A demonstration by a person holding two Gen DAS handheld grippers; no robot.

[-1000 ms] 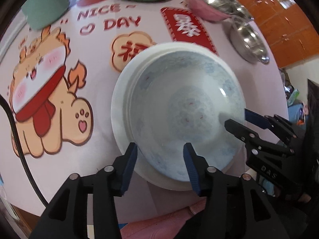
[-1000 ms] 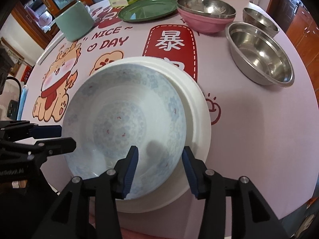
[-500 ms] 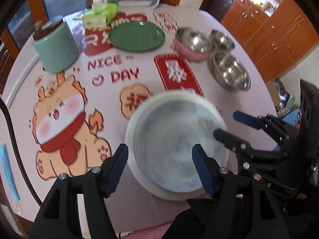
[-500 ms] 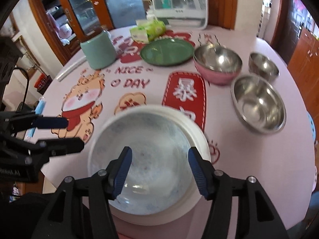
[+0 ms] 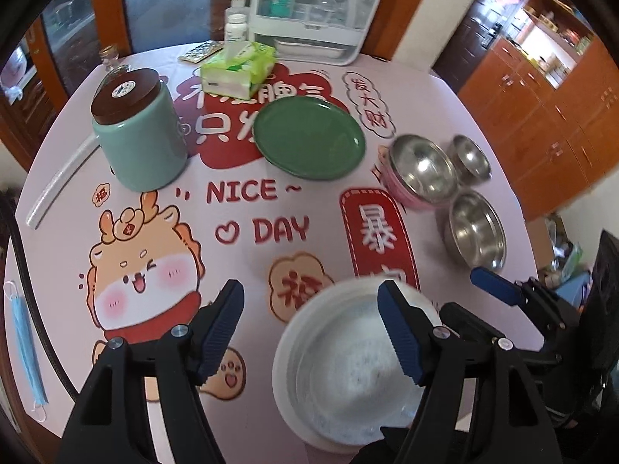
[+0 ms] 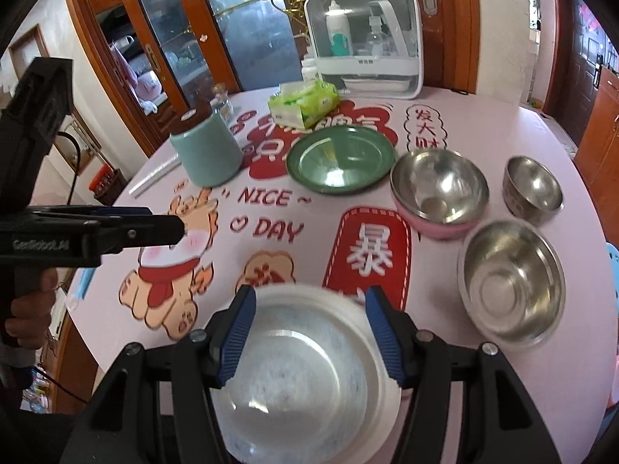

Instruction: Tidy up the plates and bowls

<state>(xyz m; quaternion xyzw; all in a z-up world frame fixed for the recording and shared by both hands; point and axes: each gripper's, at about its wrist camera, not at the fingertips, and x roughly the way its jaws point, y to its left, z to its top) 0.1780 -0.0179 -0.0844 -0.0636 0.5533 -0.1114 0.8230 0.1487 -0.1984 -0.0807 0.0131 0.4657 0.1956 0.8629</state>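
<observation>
Covering the round table (image 6: 483,123), a pink cartoon cloth (image 5: 247,232); both grippers gape wide, holding nothing.

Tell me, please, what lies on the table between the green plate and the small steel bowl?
The steel bowl nested in a pink bowl sits between the green plate and the small steel bowl; the right wrist view shows it best.

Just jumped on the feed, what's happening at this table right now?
A person holds two grippers above the near edge. The left gripper and right gripper both have their jaws open and grip nothing. Below them a patterned white bowl sits in a white plate. A green plate, a steel bowl nested in a pink bowl and two loose steel bowls wait farther back.
</observation>
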